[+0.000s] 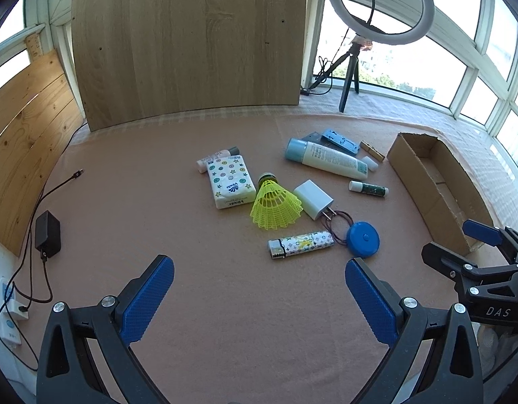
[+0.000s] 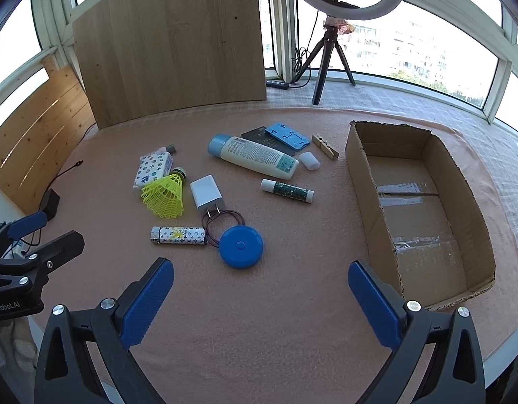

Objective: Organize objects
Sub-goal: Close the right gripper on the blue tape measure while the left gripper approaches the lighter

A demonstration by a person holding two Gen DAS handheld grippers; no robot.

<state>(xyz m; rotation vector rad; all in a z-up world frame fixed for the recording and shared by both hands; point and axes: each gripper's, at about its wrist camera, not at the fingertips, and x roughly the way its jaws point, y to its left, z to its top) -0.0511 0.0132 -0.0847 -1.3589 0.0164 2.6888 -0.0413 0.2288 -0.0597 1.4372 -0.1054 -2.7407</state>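
Small items lie scattered on the pink cloth: a tissue pack (image 1: pixel 229 181), a yellow shuttlecock (image 1: pixel 275 202), a white charger (image 1: pixel 313 199), a patterned lighter (image 1: pixel 301 244), a round blue tape measure (image 2: pixel 241 247), a lotion bottle (image 2: pixel 252 155), a green glue stick (image 2: pixel 287 191), a blue phone case (image 2: pixel 287 135) and a wooden clothespin (image 2: pixel 325 146). An empty cardboard box (image 2: pixel 370 181) stands to the right. My left gripper (image 1: pixel 259 299) is open, hovering before the lighter. My right gripper (image 2: pixel 261 303) is open too, between the tape measure and the box.
A wooden board (image 1: pixel 188 40) leans at the back, pine planks (image 1: pixel 27 128) on the left. A ring light on a tripod (image 2: pixel 329 47) stands behind the cloth. A black adapter with cable (image 1: pixel 47 234) lies at the left edge near a wall socket (image 1: pixel 8 309).
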